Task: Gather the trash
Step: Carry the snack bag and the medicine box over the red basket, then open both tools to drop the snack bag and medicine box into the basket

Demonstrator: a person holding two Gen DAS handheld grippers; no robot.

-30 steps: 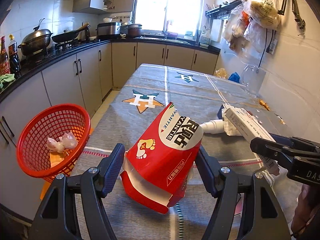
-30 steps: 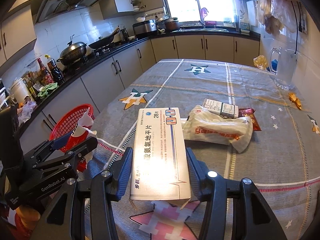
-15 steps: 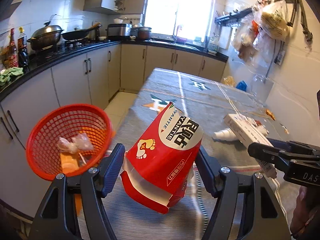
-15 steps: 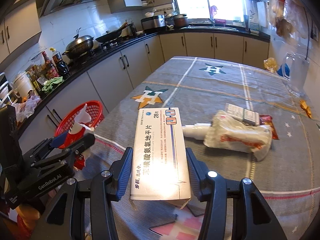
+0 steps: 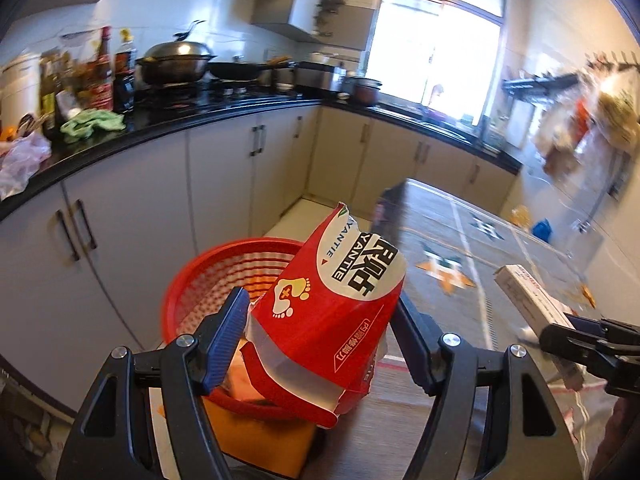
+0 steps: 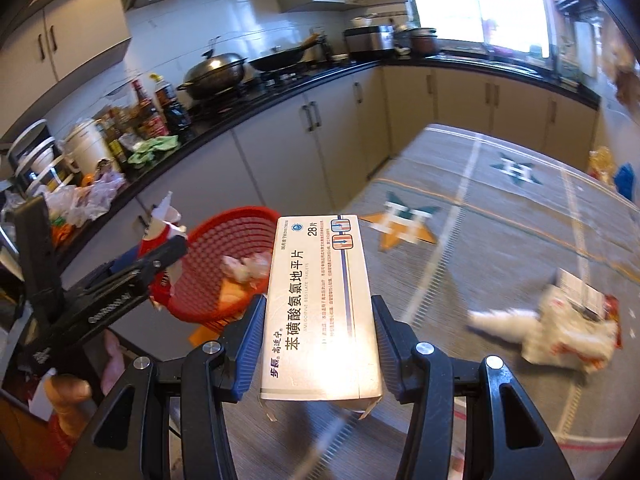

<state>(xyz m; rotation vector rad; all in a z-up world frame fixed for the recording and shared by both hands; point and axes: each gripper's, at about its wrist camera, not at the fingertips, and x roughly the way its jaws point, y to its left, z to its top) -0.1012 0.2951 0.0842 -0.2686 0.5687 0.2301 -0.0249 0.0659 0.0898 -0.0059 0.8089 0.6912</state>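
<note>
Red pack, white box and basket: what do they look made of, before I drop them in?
Red pack: thin glossy card or coated paper, by its torn, creased edge. White box: light printed cardboard with a slight sheen; a loose end flap shows. Basket: red moulded plastic in an open lattice, probably rigid.

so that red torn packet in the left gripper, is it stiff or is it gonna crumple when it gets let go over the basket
The red packet is probably thin card: its torn bottom flap curls, yet the body holds shape between the left gripper fingers. It looks empty, so likely light and apt to flutter or land askew in the red basket. Its glossy face may slip if the grip eases.
</note>
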